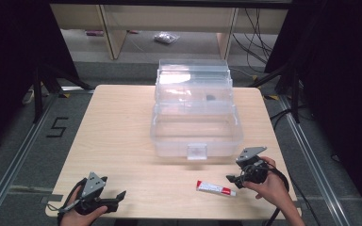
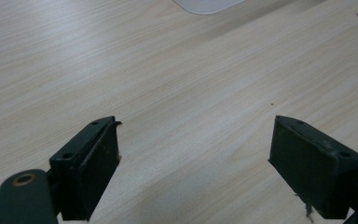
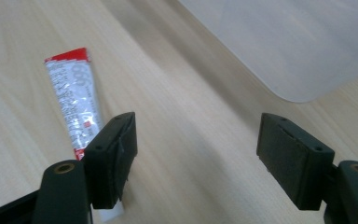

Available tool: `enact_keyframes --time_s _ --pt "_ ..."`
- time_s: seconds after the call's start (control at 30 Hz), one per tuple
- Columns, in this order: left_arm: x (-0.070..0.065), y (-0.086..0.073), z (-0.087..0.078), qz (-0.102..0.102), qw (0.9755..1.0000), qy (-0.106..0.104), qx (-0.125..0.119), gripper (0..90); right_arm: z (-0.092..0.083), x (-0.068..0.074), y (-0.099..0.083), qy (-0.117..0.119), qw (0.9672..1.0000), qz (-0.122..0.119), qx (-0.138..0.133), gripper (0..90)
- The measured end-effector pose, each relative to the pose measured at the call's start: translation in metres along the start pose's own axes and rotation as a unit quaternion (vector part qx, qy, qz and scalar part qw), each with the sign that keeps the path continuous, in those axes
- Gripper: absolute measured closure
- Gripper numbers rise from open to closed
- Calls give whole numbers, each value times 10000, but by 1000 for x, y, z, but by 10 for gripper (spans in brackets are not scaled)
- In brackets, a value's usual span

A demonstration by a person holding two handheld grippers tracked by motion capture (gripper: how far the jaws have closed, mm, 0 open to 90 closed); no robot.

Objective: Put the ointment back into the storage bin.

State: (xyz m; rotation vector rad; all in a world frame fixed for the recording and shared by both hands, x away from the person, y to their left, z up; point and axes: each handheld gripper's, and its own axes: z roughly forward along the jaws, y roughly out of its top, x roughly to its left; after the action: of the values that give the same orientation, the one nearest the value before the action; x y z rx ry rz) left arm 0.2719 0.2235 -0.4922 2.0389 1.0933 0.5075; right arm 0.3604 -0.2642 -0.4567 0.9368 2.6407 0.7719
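A clear plastic storage box (image 1: 195,134) stands open on the wooden table, its tiered lid raised at the back. A small red and white tube (image 1: 215,188) lies flat near the table's front edge, right of centre. My right gripper (image 1: 232,178) hovers just right of the tube, jaws open and empty; in the right gripper view the tube (image 3: 73,100) lies beside and partly behind the left jaw, and the box's corner (image 3: 284,42) fills the upper right. My left gripper (image 1: 118,197) rests open at the front left, over bare wood (image 2: 191,116).
The table (image 1: 118,132) has free wood on its left half and in front of the box. Dark floor with metal rails surrounds it, and a "5" mark (image 1: 56,127) lies on the floor to the left. Cables and furniture legs stand behind.
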Motion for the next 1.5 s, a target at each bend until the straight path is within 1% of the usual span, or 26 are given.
enact_keyframes --time_s 0.03,0.07,0.1,0.2,0.23,0.27,0.3,0.33,0.4,0.43,0.5,0.53,0.6,0.63,0.7,0.73,0.77,0.8,0.83,0.9,1.07,1.23,1.33,1.37,1.43,1.5 --pt "0 0 0 5 10000 -3 6 152 1 4 1 -29 9999 133 0 305" --pt "0 0 0 5 10000 -3 6 152 1 4 1 -29 9999 133 0 305" --pt "0 0 0 -8 10000 14 -7 152 -1 2 4 -71 9999 -117 55 311" --pt "0 0 0 1 10000 -3 -1 152 -3 4 6 0 9999 -91 65 314" --pt "0 0 0 -34 10000 11 -27 152 -3 4 8 -1 9997 -218 93 324" --pt "0 0 0 -34 10000 11 -27 152 -3 4 8 -1 9997 -218 93 324" --pt "0 0 0 -5 10000 2 -9 152 -2 6 10 36 9991 -414 35 326" --pt "0 0 0 -5 10000 2 -9 152 -2 6 11 77 9988 -481 61 329" --pt "0 0 1 -29 10000 -19 -18 152 -5 12 13 93 9992 -341 208 330" --pt "-1 0 1 -70 10000 16 -60 152 -3 11 16 98 9982 -557 206 330" --pt "-1 0 1 -66 10000 6 -56 152 -3 16 18 80 9981 -553 269 341" --pt "-1 0 1 -66 10000 6 -56 152 -3 16 20 147 9969 -716 280 350" --pt "0 0 0 -28 10000 -3 -23 152 -1 18 22 200 9963 -793 277 362" --pt "-1 0 0 -52 10000 21 -48 152 0 22 25 259 9950 -865 433 375" --pt "-1 0 0 -40 10000 45 -26 152 3 25 29 377 9924 -1051 517 414" --pt "-1 0 0 -40 10000 45 -26 152 3 25 29 377 9924 -1051 517 414" --pt "-1 0 0 -45 10000 35 -32 152 5 30 32 424 9896 -1193 679 433" --pt "-1 0 0 -34 10000 33 -33 152 5 30 32 424 9896 -1193 679 433" --pt "-1 0 0 -27 10000 38 -25 152 6 34 34 490 9871 -1307 783 450" --pt "0 0 0 -23 10000 37 -24 152 7 36 35 509 9863 -1315 856 455" --pt "-1 0 0 -31 10000 35 -30 152 13 44 37 645 9773 -1639 1176 489" --pt "0 0 1 -36 10000 21 -46 152 16 48 38 662 9727 -1671 1467 543" --pt "0 0 0 -26 10000 37 -23 152 18 48 37 667 9711 -1709 1529 555" --pt "-1 0 0 -28 10000 18 -32 152 20 48 37 702 9690 -1751 1597 560" --pt "-1 0 0 -36 10000 7 -39 152 21 49 36 677 9703 -1662 1625 561" --pt "-1 0 0 -18 10000 17 -15 152 25 49 36 705 9672 -1733 1717 580"
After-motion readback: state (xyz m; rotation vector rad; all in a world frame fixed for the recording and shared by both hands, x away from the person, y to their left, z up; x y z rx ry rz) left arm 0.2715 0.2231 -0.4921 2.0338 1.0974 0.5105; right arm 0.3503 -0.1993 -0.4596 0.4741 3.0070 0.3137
